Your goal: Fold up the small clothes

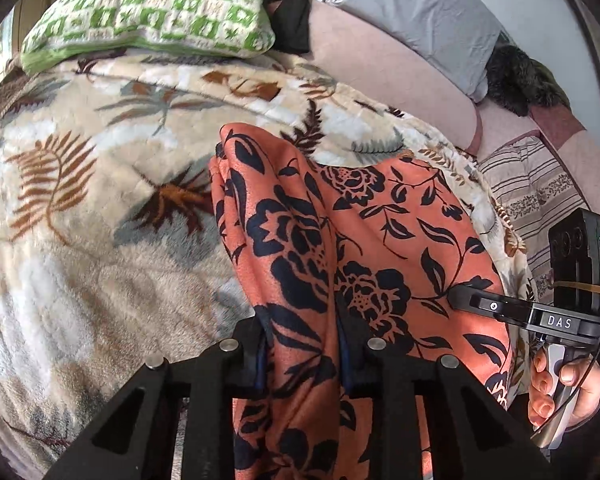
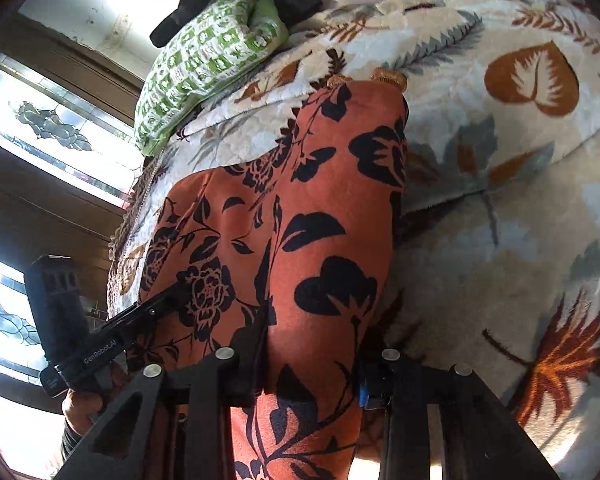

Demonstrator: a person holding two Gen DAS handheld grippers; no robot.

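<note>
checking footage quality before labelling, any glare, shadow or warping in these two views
Left wrist view: even daylight, strong fisheye bending at the edges, the orange floral garment sharp, the leaf-print blanket slightly soft. Right wrist view: the windows blow out white at left, and the garment's lower part lies in shadow.

Smooth matt orange cloth (image 1: 380, 220), plush fleece blanket (image 1: 100, 220), matt black claw (image 1: 300, 356)

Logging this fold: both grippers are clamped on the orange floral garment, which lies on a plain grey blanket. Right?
Not quite. The blanket is cream with a leaf print, as the left wrist view shows. Left gripper and right gripper do clamp the orange floral garment.
</note>
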